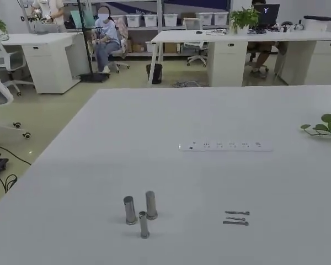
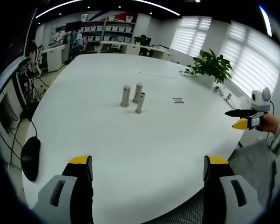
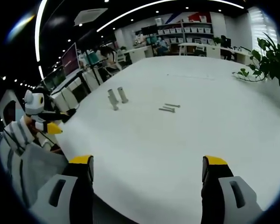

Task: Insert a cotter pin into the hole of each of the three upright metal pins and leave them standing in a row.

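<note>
Left gripper [image 2: 148,161] and right gripper [image 3: 148,161]: jaws wide apart, empty, at near table [image 1: 154,138] edge. Three metal pins [image 1: 150,205] upright, clustered, far ahead. Cotter pins [image 1: 235,223] flat to their right, long axes left-right. Right gripper looks nearer them.

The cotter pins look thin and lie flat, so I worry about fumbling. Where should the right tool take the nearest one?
Probably across the middle of the nearest cotter pin, the right tool coming straight down, jaws fore and aft. It lies flat, lengthwise left to right in the head view, and the other cotter pins lie close behind it.
</note>
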Tool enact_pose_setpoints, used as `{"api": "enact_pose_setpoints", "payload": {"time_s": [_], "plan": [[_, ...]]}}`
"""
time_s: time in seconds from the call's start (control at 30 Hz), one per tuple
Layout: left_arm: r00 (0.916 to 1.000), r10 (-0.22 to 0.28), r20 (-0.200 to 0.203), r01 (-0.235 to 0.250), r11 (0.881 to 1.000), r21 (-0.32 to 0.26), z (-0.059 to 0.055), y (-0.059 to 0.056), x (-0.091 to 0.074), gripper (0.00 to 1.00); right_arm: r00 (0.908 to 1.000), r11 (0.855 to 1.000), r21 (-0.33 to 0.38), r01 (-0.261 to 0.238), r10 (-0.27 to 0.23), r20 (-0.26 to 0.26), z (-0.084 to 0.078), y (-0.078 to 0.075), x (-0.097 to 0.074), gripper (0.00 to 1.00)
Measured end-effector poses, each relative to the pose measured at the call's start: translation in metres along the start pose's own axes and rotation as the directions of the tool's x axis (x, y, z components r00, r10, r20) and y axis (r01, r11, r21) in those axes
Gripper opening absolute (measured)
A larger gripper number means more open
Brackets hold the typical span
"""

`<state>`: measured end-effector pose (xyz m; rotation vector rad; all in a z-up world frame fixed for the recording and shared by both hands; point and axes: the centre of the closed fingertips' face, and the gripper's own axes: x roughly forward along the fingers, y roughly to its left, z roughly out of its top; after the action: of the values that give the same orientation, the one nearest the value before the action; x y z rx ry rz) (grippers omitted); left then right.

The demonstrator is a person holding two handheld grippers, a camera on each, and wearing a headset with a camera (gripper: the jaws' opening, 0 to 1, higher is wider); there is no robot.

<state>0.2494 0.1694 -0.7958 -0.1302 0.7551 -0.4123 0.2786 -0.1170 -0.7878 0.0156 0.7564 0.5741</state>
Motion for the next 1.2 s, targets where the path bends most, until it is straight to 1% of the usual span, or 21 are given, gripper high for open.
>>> {"api": "enact_pose_setpoints", "payload": {"time_s": [0.3,0.43,0.87,1.2], "plan": [[0.9999,-0.011,-0.003,0.011,1.000,-0.009,-0.001,-0.004,0.002,0.99,1.0000,1.000,0.000,0.003,-0.003,-0.004,0.000,0.001,-0.001,0.98],[0.9999,-0.010,0.001,0.010,1.000,-0.013,0.000,-0.003,0.002,0.99,1.0000,1.000,-0.002,0.003,-0.003,-0.006,0.000,0.002,-0.001,0.98],[1.0000,-0.002,0.009,0.002,1.000,-0.028,0.003,0.007,0.004,0.99,0.9999,1.000,-0.005,0.011,-0.011,-0.009,0.002,0.002,-0.001,0.98],[1.0000,-0.006,0.008,0.006,1.000,-0.015,0.007,0.008,0.010,0.99,0.9997,1.000,-0.008,0.019,-0.019,-0.018,0.001,0.002,-0.001,0.98]]}}
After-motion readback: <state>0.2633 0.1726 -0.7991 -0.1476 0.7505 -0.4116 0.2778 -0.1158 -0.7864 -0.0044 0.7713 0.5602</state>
